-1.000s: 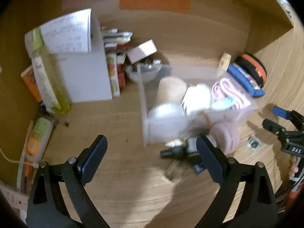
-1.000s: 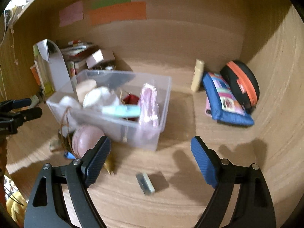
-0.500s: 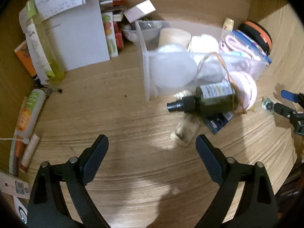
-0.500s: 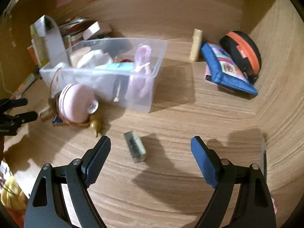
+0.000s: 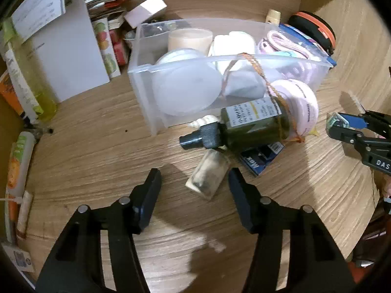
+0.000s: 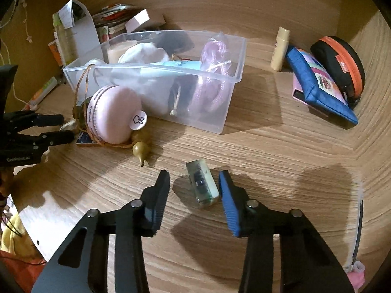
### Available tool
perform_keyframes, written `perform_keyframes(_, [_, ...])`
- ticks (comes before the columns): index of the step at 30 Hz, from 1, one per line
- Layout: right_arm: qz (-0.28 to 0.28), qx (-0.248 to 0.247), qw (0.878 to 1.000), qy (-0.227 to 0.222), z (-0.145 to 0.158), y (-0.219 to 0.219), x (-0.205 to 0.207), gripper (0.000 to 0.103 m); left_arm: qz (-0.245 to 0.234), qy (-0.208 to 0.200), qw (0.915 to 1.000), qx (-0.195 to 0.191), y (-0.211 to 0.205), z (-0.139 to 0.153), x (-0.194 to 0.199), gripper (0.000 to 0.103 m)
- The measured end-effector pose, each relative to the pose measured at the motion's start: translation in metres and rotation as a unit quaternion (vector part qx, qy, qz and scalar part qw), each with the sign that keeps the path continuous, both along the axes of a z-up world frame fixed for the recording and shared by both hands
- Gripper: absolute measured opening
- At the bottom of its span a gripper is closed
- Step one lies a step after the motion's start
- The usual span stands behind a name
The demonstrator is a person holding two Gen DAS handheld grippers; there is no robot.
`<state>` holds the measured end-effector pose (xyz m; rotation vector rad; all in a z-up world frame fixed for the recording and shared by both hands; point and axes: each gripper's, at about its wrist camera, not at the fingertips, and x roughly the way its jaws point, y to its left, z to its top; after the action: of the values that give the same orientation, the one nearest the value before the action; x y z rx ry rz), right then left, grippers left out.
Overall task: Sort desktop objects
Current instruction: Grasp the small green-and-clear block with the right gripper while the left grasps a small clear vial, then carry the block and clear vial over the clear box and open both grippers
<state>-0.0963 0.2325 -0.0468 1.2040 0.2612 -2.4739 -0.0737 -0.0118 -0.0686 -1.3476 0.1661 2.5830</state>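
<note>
The clear plastic bin [image 6: 229, 78] in the middle of the wooden desk [image 6: 281, 151] already holds a good share of the clutter: a beige roll, white round containers, a pale blue tube and a coil of pink cord, so the sorting looks partly done. Several things still lie on the desk against the bin's near wall: a pink macaron-shaped case [image 6: 112, 114], a dark green spray bottle [image 5: 254, 127] lying on its side with a brown cord looped round it, a small gourd charm [image 6: 140, 150] and a flat blue packet [image 5: 261, 157].

In front of the bin, the right gripper [image 6: 194, 190] straddles a small translucent block [image 6: 201, 185]; its jaws have just been closing, the blue pad looks to be touching the block while a gap shows on the black pad's side, so no grip yet. Nearer the bottle, the left gripper [image 5: 194, 185] brackets a small clear vial [image 5: 207, 175]; its jaws have also just been closing, with clear gaps on both sides.

Behind the bin a white folder, books and a pink box stand; beside its far end lie a blue pouch [image 6: 317, 83] and an orange-trimmed case [image 6: 342, 66].

Contents at the bin's bottom are blurred through the frosted wall, and labels are unreadable
</note>
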Motion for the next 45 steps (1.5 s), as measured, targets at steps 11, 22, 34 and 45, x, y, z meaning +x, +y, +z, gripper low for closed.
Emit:
perform_keyframes(11, [-0.009,-0.023,1.000,-0.009,-0.006,0.003,-0.002,0.015,0.001,0.014,0.9999,0.007,-0.005,0.001,-0.003,0.023])
perform_keyframes(22, [-0.017,-0.048,0.998,0.026,0.027,0.006,0.008,0.015,0.038,0.044,0.9978,0.031,-0.022,0.022,0.013,0.023])
perform_keyframes(34, [-0.010,-0.077,0.994,0.072,0.068,0.000,-0.001,0.015,0.046,0.111,0.9906,0.065,-0.028,0.072,0.011,0.023])
perform_keyframes(45, [-0.007,-0.091,0.992,0.083,0.078,-0.007,-0.021,0.015,0.043,0.126,0.9875,0.084,-0.027,0.086,-0.016,0.023])
